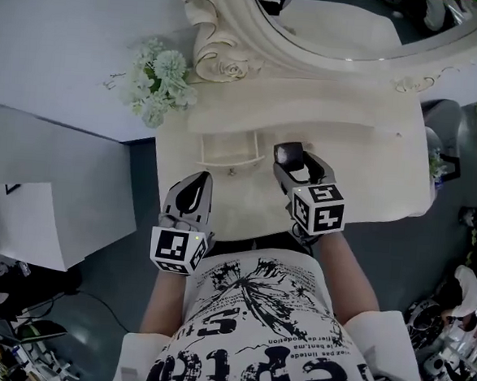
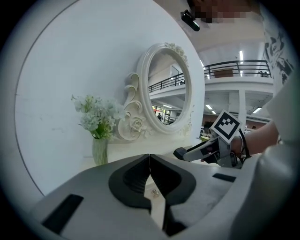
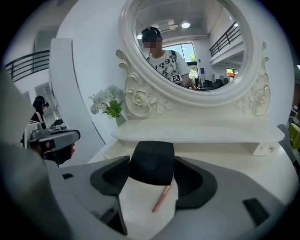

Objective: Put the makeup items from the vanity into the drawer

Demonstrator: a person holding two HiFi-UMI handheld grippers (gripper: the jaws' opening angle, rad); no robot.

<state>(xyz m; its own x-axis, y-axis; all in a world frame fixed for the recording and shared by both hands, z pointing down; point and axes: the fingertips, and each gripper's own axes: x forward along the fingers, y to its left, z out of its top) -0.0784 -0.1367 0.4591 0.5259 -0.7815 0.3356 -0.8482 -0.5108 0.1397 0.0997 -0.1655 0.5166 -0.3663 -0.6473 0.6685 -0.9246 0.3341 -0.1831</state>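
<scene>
My right gripper (image 1: 292,157) hangs over the middle of the white vanity top (image 1: 370,178), shut on a small black makeup case (image 1: 289,154). In the right gripper view the black case (image 3: 151,161) fills the gap between the jaws, and a thin pink pencil (image 3: 161,198) lies on the white surface below. A small open drawer (image 1: 227,150) sits left of that gripper, under the vanity shelf. My left gripper (image 1: 197,181) is shut and empty near the vanity's front edge, just in front of the drawer; its jaws (image 2: 150,172) meet in the left gripper view.
An ornate oval mirror (image 1: 356,27) stands at the back of the vanity. A vase of pale flowers (image 1: 159,82) is at the back left corner. A raised shelf (image 3: 197,132) runs below the mirror. A white panel (image 1: 25,215) stands on the floor at left, clutter at right.
</scene>
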